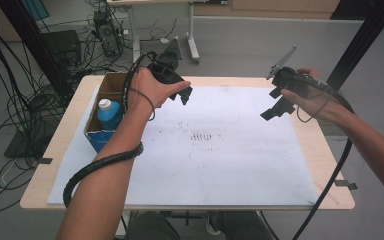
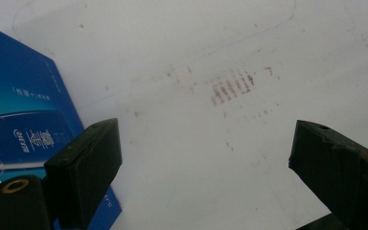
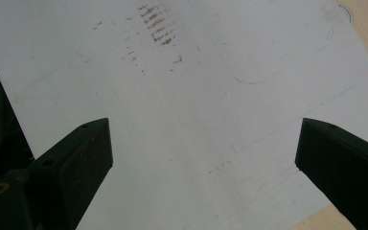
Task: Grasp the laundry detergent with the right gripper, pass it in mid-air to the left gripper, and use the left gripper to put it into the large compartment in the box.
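My left gripper (image 1: 184,94) hangs above the far left of the white sheet (image 1: 215,150), just right of a cardboard box (image 1: 102,107). Its jaws are open and empty in the left gripper view (image 2: 206,153), which looks down on the sheet's dark smudge marks (image 2: 232,86) and the box's blue side (image 2: 24,120). My right gripper (image 1: 275,105) is held above the far right of the sheet. In the right gripper view (image 3: 203,143) its jaws stand wide open with nothing between them, over bare white sheet and smudges (image 3: 155,24).
The cardboard box holds a blue bottle with a white cap (image 1: 109,114). The sheet covers most of the wooden table (image 1: 330,150). Cables and a black stand crowd the floor at the far left (image 1: 40,75). A black pole (image 1: 365,35) rises at the far right.
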